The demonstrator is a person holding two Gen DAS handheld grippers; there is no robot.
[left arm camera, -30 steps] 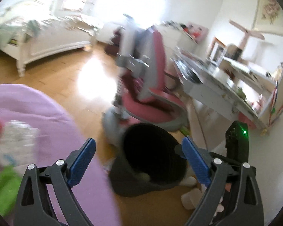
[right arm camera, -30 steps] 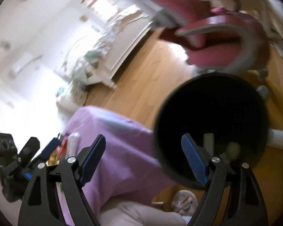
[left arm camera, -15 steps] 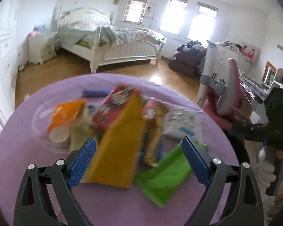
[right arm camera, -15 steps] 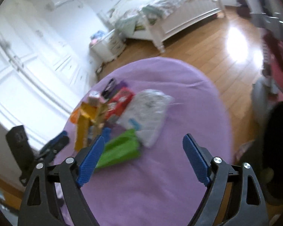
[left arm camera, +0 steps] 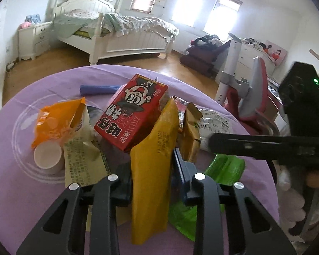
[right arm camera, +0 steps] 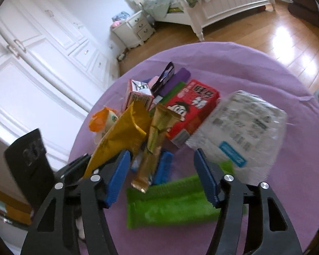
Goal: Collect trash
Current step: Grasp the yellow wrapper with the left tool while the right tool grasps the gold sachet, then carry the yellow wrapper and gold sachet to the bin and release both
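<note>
A: We see a heap of trash on the round purple table, with the white bed far behind it.

B: Our left gripper has just been closing, and its fingers are now clenched on the yellow wrapper, which stands upright at the near edge of the heap.

A: And the right gripper?

B: Its fingers have just been closing too, yet stand apart, released. A gold wrapper hangs between them, and we cannot see either pad pressing it. The green packet lies flat just beyond, nearest us.

A: Behind the yellow wrapper we see a red carton tilted on the pile. An orange bag sits left of it and a clear crinkled bag to the right.
</note>
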